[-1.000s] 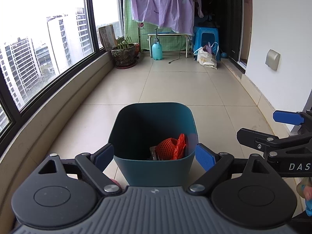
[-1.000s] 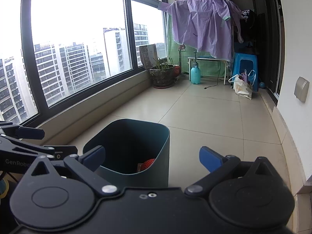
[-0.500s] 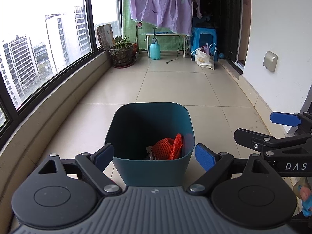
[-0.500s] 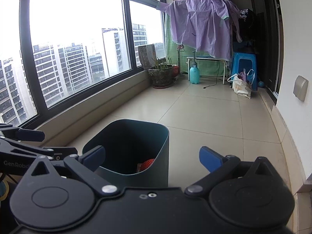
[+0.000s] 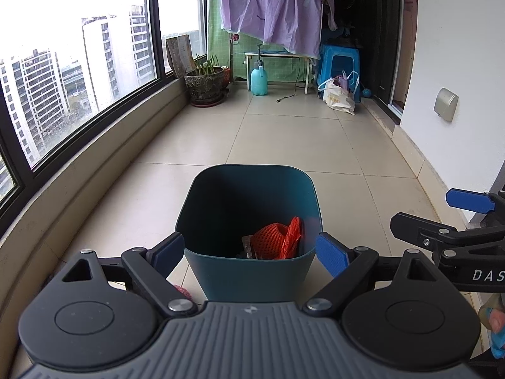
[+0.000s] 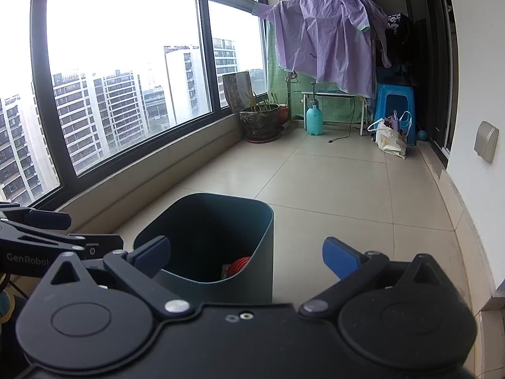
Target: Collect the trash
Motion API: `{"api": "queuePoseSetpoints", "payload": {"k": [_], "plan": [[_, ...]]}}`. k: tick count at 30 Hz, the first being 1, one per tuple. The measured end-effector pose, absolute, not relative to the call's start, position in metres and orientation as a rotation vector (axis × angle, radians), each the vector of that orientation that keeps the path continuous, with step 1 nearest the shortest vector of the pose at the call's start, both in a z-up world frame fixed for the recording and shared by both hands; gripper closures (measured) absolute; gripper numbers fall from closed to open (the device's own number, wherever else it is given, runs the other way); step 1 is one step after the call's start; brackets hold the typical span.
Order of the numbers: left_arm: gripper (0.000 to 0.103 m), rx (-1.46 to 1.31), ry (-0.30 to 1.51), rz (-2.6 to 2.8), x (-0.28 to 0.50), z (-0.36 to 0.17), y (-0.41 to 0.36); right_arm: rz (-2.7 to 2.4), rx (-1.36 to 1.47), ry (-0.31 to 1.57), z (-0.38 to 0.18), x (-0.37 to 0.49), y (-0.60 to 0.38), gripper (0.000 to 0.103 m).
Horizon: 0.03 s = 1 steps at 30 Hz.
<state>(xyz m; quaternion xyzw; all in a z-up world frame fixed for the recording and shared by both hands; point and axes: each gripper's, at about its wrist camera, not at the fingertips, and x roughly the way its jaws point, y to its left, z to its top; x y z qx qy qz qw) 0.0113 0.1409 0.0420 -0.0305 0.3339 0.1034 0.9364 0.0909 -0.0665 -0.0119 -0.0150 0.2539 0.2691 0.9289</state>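
Right now I count one teal bin [image 5: 249, 271] on the floor [image 5: 284, 139] holding one orange net [image 5: 271, 243]; my left gripper [image 5: 249, 249] and right gripper [image 6: 246, 252] fingers spread wide, holding nothing.

Enclosed balcony, long and narrow. Floor [image 5: 284, 145]: pale beige tiles, glossy. Left side: dark-framed windows [image 6: 126, 88] above a low ledge [image 5: 94, 170], flat daylight, apartment blocks outside. Right side: white wall [image 5: 457, 47] with a grey outlet cover [image 5: 445, 104]. Far end: purple garment [image 5: 271, 6] hung over a small white table [image 5: 277, 60], potted plant [image 5: 206, 82], teal spray bottle [image 5: 258, 77], blue stool [image 5: 339, 66], white bag [image 5: 337, 98] beside the stool.
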Motion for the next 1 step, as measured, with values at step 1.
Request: {"api": "queuePoseSetpoints", "payload": {"k": [1], "plan": [[0.012,-0.071,0.687,0.206,0.0118,0.0418,0.1416,0.55,-0.028,0.522,-0.0119,0.0903,-0.0659,0.0]]}}
